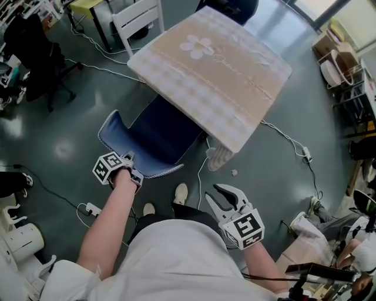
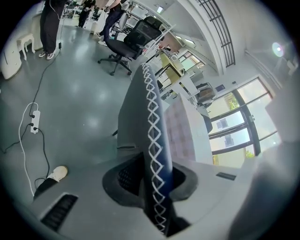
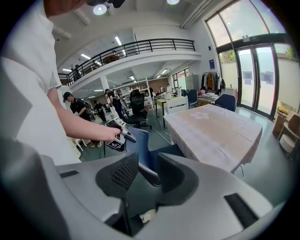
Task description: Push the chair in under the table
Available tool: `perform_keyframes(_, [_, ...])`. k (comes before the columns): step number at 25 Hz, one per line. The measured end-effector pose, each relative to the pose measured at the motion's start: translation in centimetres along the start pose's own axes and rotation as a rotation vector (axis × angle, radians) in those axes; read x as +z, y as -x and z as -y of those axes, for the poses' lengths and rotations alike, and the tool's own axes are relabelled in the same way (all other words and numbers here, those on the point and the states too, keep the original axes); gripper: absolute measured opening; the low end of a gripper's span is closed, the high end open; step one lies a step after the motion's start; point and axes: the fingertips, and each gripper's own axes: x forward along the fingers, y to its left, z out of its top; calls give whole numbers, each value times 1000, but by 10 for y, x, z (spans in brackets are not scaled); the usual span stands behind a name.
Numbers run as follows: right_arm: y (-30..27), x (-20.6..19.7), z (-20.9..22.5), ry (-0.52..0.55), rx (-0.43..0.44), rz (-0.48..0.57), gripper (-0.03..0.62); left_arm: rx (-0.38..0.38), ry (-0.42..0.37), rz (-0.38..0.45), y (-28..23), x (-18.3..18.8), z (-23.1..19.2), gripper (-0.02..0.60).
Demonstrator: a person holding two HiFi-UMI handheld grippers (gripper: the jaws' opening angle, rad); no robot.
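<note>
A blue chair [image 1: 158, 138] with a white-stitched rim stands with its seat partly beneath the table [image 1: 217, 70], which wears a beige checked cloth with a flower print. My left gripper [image 1: 134, 169] is shut on the top edge of the chair's back. In the left gripper view that stitched edge [image 2: 152, 140] runs straight between the jaws of the left gripper [image 2: 152, 185]. My right gripper [image 1: 226, 197] hangs open in the air to the right of the chair, holding nothing. Its own view shows the right gripper [image 3: 147, 173] with spread jaws, and the chair [image 3: 140, 145] and table [image 3: 215, 131] beyond.
A white chair [image 1: 138, 17] stands at the table's far side and a black office chair [image 1: 35, 59] at far left. A power strip [image 1: 91, 208] and cables lie on the grey floor. Shelving [image 1: 346, 76] lines the right. My shoes [image 1: 181, 193] are behind the chair.
</note>
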Motion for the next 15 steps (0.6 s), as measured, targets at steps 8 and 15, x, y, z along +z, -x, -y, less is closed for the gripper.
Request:
perform_keyframes(8, [-7, -2, 0, 7, 52, 10, 135, 49, -49, -2, -1, -2, -7, 111])
perform_keyframes(15, [-12, -6, -10, 18, 94, 23, 135, 185, -282, 10, 12, 9, -7, 202])
